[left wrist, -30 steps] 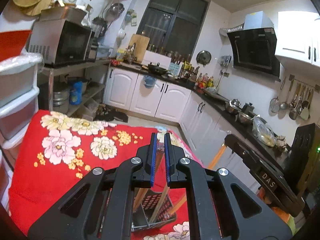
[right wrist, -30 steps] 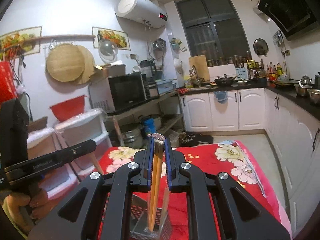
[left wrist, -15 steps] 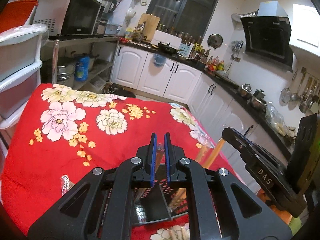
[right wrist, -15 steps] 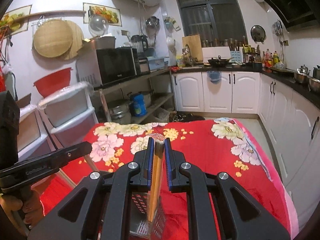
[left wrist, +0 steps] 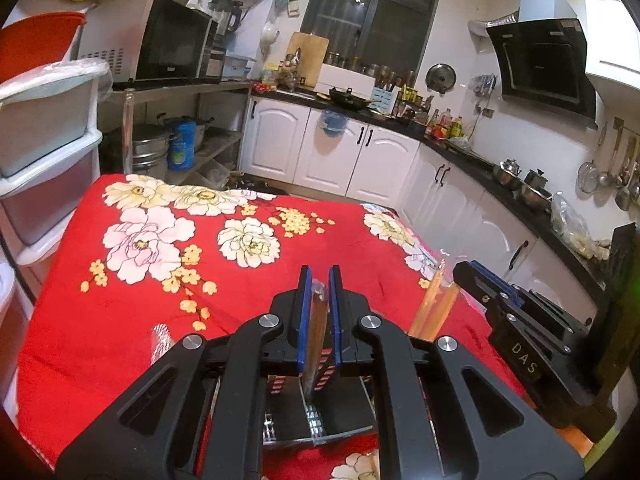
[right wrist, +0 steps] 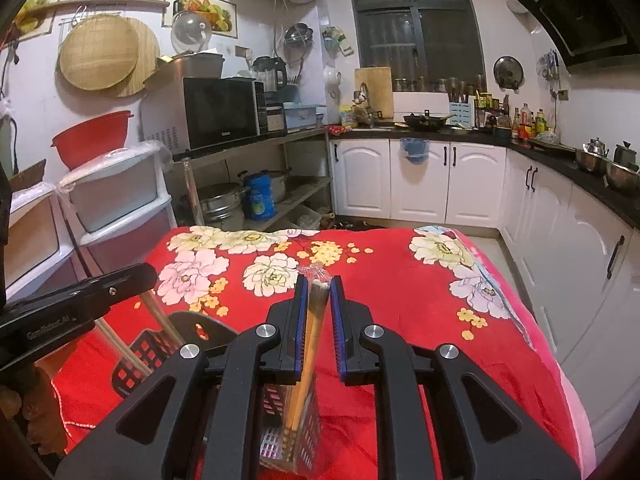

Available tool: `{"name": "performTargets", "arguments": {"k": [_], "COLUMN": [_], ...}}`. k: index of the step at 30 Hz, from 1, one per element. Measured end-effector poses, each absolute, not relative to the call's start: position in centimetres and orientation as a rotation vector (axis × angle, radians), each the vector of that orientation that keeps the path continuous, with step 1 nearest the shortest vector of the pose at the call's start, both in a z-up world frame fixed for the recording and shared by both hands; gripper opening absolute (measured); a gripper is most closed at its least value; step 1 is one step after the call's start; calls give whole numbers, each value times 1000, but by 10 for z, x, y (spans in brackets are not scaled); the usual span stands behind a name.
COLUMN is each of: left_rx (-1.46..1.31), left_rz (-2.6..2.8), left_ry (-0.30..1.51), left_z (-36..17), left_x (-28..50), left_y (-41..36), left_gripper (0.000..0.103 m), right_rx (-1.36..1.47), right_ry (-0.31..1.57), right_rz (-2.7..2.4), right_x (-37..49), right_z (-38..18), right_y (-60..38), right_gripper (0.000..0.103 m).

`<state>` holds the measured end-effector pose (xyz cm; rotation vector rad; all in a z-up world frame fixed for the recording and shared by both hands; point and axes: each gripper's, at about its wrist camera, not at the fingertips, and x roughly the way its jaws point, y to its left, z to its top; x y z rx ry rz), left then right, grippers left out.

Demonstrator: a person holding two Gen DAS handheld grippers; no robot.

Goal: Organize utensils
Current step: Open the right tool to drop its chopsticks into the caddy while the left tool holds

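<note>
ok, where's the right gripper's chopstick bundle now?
In the right wrist view the wrapped chopstick bundle stands between the right gripper fingers, lower end inside the perforated metal holder on the red floral cloth.

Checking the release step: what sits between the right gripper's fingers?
In the right wrist view, a wrapped bundle of chopsticks stands between the right gripper fingers, its lower end in the black holder. It leans on the left finger; a gap shows beside the right one.

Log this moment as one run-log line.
left gripper: shut on wrapped wooden chopsticks | right gripper: opening around second wrapped chopstick bundle | both bundles standing in perforated metal utensil holder
</note>
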<state>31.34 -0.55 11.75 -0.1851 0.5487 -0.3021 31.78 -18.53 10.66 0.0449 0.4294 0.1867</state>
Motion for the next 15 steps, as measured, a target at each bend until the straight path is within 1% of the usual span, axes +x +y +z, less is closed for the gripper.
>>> {"name": "performTargets", "arguments": {"k": [6, 9, 12, 15], "left_rx": [-196, -192, -193, -197], "left_rz": [-283, -277, -271, -266], "left_ry": [560, 564, 569, 571], "left_z": [112, 112, 111, 110], "left_x": [309, 306, 302, 299], "left_y": [3, 5, 7, 10], "left_gripper": [3, 4, 8, 11], "right_rx": [47, 52, 54, 54], "right_ry": [442, 444, 448, 452], "right_rz": [191, 189, 189, 186], "right_x": [312, 309, 303, 297], "right_z": [106, 106, 106, 106], "right_y": [-185, -186, -187, -189], "right_gripper": [15, 22, 23, 28]}}
